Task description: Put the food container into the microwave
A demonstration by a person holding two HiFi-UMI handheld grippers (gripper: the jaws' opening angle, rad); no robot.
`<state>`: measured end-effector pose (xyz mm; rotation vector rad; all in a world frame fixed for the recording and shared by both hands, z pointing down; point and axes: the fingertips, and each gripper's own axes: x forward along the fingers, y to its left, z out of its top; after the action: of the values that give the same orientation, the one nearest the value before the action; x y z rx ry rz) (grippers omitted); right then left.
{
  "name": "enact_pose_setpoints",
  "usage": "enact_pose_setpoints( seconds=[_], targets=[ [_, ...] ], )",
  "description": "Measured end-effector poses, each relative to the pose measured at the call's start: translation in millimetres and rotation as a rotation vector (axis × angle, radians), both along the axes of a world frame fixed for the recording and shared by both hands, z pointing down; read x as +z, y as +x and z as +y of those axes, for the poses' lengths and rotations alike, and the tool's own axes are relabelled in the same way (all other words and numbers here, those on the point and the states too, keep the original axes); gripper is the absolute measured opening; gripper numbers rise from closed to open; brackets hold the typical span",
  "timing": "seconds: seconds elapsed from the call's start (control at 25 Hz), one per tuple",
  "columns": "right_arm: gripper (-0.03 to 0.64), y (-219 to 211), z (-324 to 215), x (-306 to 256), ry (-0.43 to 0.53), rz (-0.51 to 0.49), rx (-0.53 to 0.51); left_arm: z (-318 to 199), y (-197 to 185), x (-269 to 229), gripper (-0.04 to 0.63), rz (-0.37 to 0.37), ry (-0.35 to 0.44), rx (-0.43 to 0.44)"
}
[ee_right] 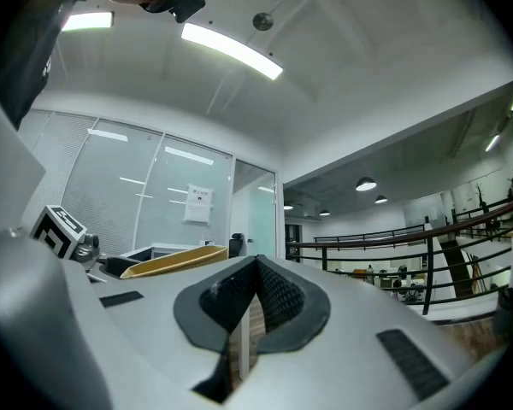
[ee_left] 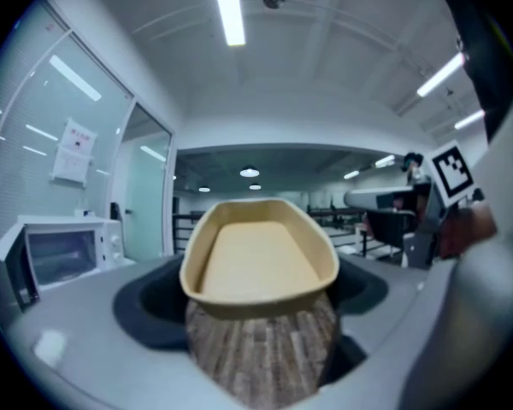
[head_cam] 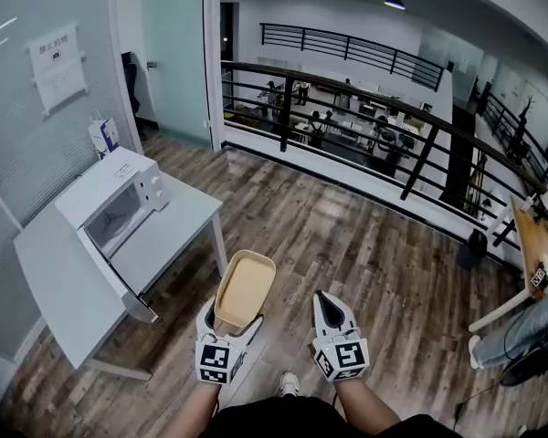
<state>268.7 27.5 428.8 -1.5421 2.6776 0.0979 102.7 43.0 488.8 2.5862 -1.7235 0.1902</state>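
Well clear of the microwave [head_cam: 110,203], the left gripper [head_cam: 230,327] pinches the food container [head_cam: 245,287] by one end only; it may droop and slip. The right gripper [head_cam: 325,301] is pressed together, empty.

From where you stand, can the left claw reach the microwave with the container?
Probably not yet: the left claw, shut on the food container, is well short of the microwave on the table. Its door looks open; nothing blocks the way.
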Motion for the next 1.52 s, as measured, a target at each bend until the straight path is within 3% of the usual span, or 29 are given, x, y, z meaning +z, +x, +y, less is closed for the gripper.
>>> enact_pose_setpoints(
  seconds=[0.48,0.92,1.52],
  targets=[
    [0.006,16.2,-91.2,2.9,-0.008,-0.005,-0.124,-69.8,24.7,-2.2,0.480,0.000,-0.005,-0.116],
    [0.006,20.1,-123.2,4.1,-0.023,-0.040,-0.225,-90.3,47.0,0.4,0.479,0.010,-0.039,-0.178],
    [0.006,-34.0,-184.1,12.5,-0.032,-0.025,-0.274,-144.2,8.3,5.3,0.479,0.020,-0.050,-0.178]
  ],
)
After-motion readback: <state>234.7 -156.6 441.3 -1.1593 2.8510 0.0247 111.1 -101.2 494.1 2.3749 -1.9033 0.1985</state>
